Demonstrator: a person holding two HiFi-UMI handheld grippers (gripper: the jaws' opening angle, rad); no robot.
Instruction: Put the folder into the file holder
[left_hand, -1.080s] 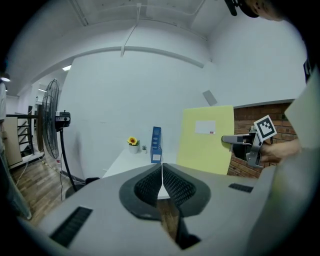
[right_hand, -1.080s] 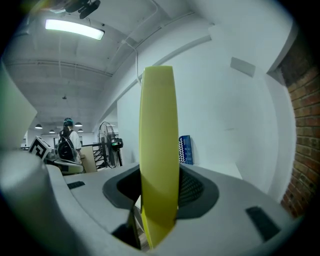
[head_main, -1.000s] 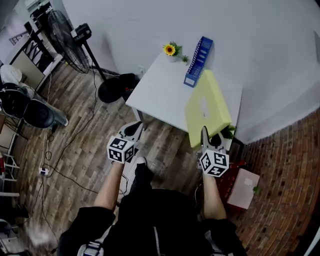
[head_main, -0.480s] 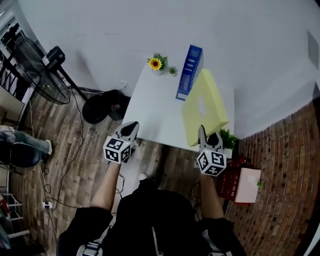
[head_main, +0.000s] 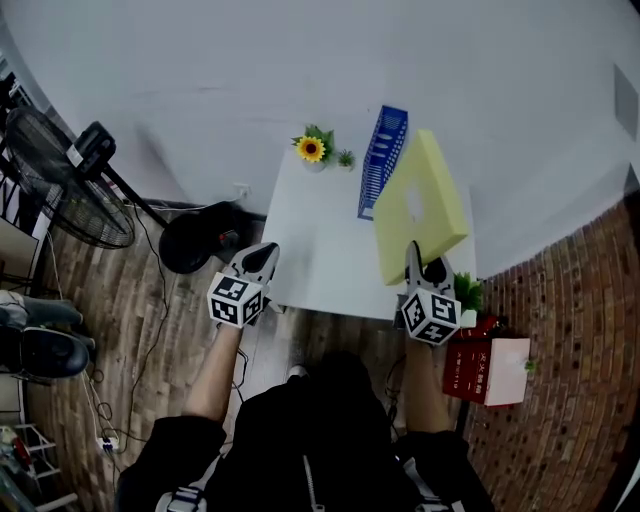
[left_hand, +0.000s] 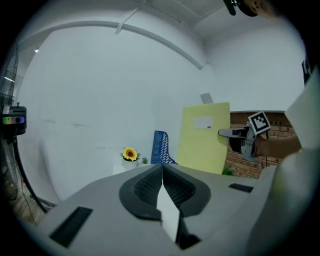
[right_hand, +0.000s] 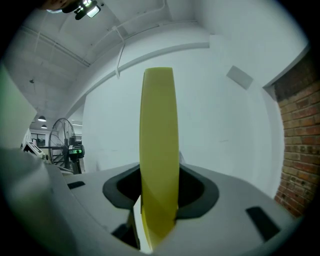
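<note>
Over the near right corner of the white table (head_main: 320, 240), my right gripper (head_main: 413, 252) clamps the lower edge of 1 yellow folder (head_main: 420, 205). In the right gripper view the folder stands edge-on between the 2 jaws, both pressed against it. The folder is lifted off the table, upright and slightly tilted, above the table's right side. A small pale label sits on its face.

At the near left edge of the table I hold my left gripper (head_main: 268, 250). Its 2 jaws are closed together with nothing between them.

At the far side of the table stands 1 blue file holder (head_main: 383, 160), slotted and upright, with nothing in it that I can see. The folder's left edge is just beside the holder; I cannot tell whether they touch. Nothing lies on the table between the folder and the holder.

At the far left corner of the table stands 1 sunflower (head_main: 311, 149), with 1 small green plant (head_main: 345, 158) between it and the holder.

Left of the table, on the wooden floor (head_main: 140, 330), stands 1 black fan (head_main: 70, 205), with cables trailing from it. Right of the table's near corner are 1 leafy plant (head_main: 466, 292) and 1 red box (head_main: 487, 370). A white wall runs behind the table; a brick wall (head_main: 570, 330) runs along its right.
</note>
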